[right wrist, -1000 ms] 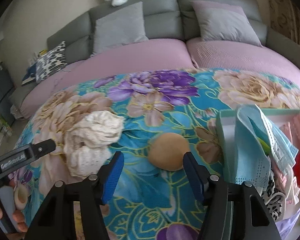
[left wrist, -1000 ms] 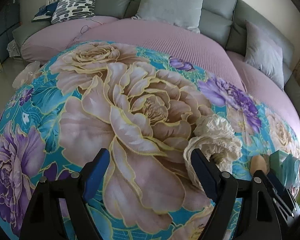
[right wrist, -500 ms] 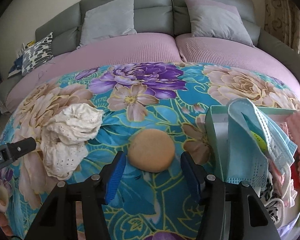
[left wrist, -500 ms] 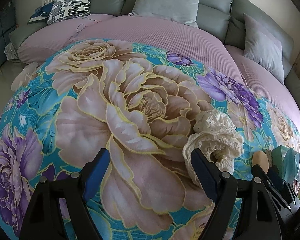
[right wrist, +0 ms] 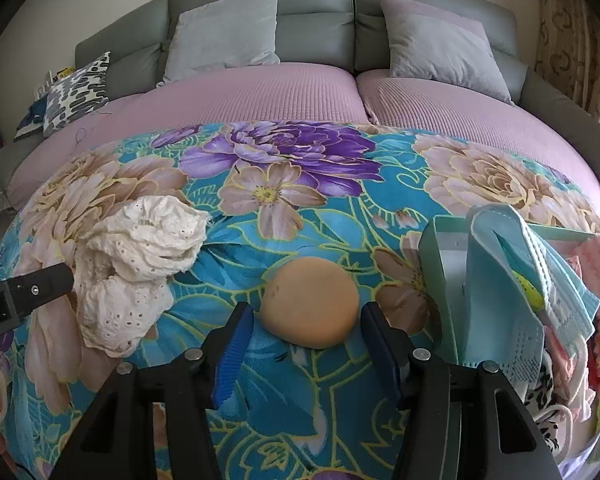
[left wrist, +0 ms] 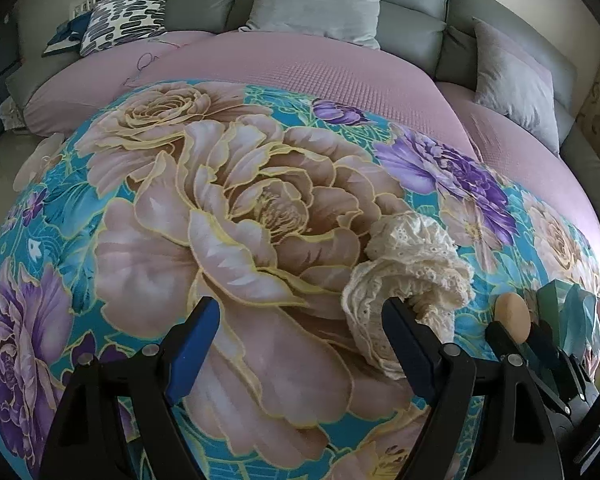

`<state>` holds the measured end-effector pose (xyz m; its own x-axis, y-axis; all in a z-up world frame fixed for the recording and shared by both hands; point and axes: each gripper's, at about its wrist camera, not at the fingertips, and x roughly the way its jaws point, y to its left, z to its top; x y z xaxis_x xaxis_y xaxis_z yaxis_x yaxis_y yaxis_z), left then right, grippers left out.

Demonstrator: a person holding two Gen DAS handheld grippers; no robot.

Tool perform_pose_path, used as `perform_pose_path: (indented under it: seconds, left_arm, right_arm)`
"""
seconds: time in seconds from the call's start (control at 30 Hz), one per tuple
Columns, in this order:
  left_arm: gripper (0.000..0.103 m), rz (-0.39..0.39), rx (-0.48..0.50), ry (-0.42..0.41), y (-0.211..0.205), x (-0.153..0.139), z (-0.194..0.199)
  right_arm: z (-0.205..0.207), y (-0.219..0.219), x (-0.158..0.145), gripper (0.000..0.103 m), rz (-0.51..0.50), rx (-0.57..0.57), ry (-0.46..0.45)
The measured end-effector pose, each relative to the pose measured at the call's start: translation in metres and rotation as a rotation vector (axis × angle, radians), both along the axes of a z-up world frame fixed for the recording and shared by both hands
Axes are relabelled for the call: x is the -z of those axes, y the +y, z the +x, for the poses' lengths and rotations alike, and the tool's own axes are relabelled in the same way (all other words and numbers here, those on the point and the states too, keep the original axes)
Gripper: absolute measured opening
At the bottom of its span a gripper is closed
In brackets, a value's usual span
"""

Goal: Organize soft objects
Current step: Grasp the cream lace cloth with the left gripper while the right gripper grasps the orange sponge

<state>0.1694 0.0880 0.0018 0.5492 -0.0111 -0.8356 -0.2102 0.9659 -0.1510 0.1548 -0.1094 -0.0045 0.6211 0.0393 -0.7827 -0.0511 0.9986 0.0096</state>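
A round tan sponge lies on the floral blanket. My right gripper is open, its blue pads on either side of the sponge with small gaps. A crumpled cream lace cloth lies to the sponge's left. In the left wrist view the lace cloth sits just past the right finger of my left gripper, which is open over bare blanket. The sponge shows there too, far right, between the right gripper's fingers. One left fingertip touches the cloth's edge.
A mint-green box at the right holds blue face masks and other soft items, with a pink knit piece beside it. Behind the blanket are a pink cover, grey cushions and the grey sofa back.
My right gripper has come forward and down onto the sponge, which now lies between its fingertips, and its jaws have narrowed slightly. The left gripper has hardly moved.
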Motion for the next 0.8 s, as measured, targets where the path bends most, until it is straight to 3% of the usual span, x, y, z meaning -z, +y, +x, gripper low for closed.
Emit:
perform_pose_path:
  seconds: [0.13,0.8]
  left_arm:
    - [0.084,-0.011,0.017,0.001,-0.004,0.0,0.001]
    - [0.084,-0.042,0.104,-0.011,-0.032,0.002,0.008]
  right_arm:
    - [0.0,0.0,0.001,0.054,-0.016,0.006,-0.003]
    - [-0.003,-0.006,-0.006,0.053,0.019,0.0,-0.013]
